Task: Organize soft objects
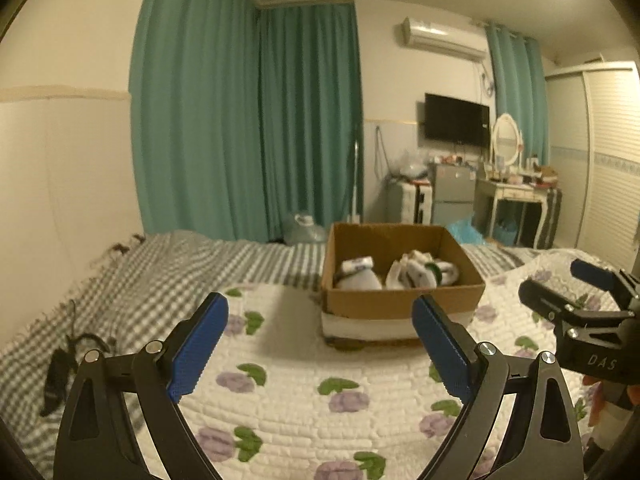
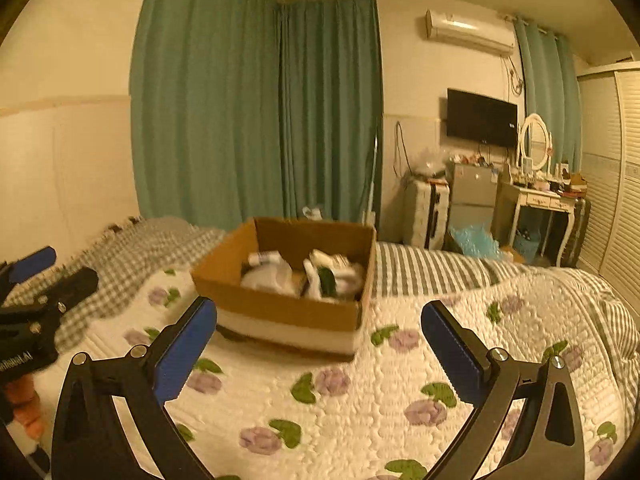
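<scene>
Two blue-padded black grippers hang over a white quilted bedspread (image 1: 304, 412) printed with purple flowers as we face an open brown cardboard box (image 1: 400, 304) at twelve o'clock. Our left gripper (image 1: 320, 344) is spread wide and carries nothing; our right gripper (image 2: 318, 350) is likewise released and empty. White rolled socks and similar soft bundles (image 1: 420, 274) already lie inside the box, one (image 1: 356, 274) toward its ten o'clock corner, the rest heaped toward two o'clock. We see no loose soft item on the quilt between the pads, so we judge the sorting well along, with either a further search or a tidy of the box contents next. To do that well, we would lower one gripper straight over the rim, pinch a bundle across its thick middle, and keep the other gripper clear of the cardboard wall so the light box does not slide on the bedding.
</scene>
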The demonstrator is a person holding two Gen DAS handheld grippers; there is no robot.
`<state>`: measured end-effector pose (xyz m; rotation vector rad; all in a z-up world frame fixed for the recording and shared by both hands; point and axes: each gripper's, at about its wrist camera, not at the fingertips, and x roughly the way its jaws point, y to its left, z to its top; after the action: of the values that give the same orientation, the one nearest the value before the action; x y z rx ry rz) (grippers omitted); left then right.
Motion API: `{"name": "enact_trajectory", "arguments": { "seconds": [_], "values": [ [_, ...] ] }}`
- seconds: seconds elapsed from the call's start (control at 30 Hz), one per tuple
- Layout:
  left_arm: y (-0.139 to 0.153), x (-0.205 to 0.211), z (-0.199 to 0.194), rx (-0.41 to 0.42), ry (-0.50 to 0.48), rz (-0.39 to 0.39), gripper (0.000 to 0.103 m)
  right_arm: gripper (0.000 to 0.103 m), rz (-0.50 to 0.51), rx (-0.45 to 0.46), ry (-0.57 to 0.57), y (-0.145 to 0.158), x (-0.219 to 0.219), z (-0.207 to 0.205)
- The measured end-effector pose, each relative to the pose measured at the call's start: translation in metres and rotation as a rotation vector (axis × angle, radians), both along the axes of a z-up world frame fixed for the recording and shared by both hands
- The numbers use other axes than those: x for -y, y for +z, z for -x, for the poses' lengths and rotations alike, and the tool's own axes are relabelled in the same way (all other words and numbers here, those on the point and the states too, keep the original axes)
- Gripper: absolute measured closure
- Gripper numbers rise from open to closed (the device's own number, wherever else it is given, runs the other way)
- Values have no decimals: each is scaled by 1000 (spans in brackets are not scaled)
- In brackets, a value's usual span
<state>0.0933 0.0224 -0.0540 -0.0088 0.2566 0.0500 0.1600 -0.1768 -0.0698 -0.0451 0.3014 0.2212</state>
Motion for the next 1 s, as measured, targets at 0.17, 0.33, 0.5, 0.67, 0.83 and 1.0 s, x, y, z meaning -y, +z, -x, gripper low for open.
{"name": "enact_trajectory", "arguments": {
  "seconds": [0.17,0.33,0.5,0.67,0.83,1.0],
  "values": [
    [-9,5,-9,-17,-2,-17,8,0,-17,-16,-13,-4,5,-8],
    [-13,5,-12,-30,-15,-26,8,0,-30,-15,-16,1,7,-3],
    [-11,4,-9,-33,-23,-14,8,0,-32,-16,-18,3,6,0],
    [-10,6,-6,-27,-14,-22,8,0,-40,-9,-12,3,5,5],
    [-7,10,-5,-26,-20,-25,8,0,-41,1,-6,5,3,9],
    [-6,12,-3,-24,-20,-30,8,0,-44,3,-4,5,4,11]
  ]
}}
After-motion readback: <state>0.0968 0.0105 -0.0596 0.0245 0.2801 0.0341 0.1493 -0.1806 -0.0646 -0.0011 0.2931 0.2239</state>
